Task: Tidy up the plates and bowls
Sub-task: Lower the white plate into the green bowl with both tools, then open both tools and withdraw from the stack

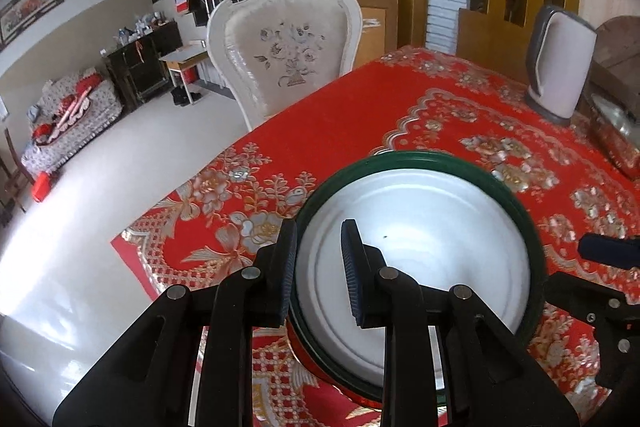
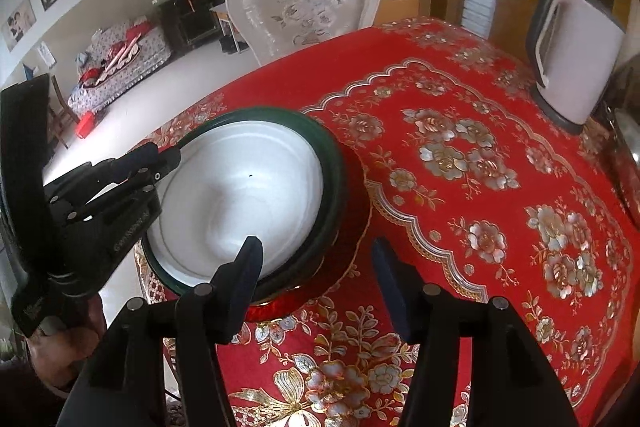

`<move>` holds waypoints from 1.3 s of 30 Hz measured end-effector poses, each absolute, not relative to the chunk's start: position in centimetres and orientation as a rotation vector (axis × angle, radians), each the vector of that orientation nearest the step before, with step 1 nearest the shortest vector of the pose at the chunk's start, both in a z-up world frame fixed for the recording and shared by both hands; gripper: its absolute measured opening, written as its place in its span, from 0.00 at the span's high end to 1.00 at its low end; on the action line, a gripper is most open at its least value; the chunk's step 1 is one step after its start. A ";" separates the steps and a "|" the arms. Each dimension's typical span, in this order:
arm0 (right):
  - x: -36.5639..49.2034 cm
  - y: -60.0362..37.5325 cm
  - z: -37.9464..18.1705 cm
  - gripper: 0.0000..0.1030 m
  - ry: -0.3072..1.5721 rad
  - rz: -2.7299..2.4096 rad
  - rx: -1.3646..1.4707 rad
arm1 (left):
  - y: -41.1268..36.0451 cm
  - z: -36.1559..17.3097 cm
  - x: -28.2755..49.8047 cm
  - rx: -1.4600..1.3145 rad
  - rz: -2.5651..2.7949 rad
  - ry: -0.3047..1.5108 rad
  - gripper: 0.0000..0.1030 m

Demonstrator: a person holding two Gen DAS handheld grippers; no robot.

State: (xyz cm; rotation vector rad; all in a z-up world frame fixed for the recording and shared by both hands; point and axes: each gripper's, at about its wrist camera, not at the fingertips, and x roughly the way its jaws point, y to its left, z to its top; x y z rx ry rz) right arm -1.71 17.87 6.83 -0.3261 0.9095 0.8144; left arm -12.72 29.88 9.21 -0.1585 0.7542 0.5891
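Red flowered surface (image 2: 480, 75) carries glazed bowl (image 1: 420, 227), hard, slippery, fragile; left tongs (image 1: 320, 263) pinching its near rim, right tongs (image 2: 316, 279) open, empty beside bowl.

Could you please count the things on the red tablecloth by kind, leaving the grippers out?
Bowls: 1, white inside with a green rim
Plates: 1, red, under the bowl
Heaters: 1, white and grey
Total: 3, not counting the partly hidden things at the right edge.
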 end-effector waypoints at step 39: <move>-0.8 -7.5 8.4 0.41 0.880 0.451 0.040 | 4.7 12.1 -4.8 0.000 0.049 0.697 0.78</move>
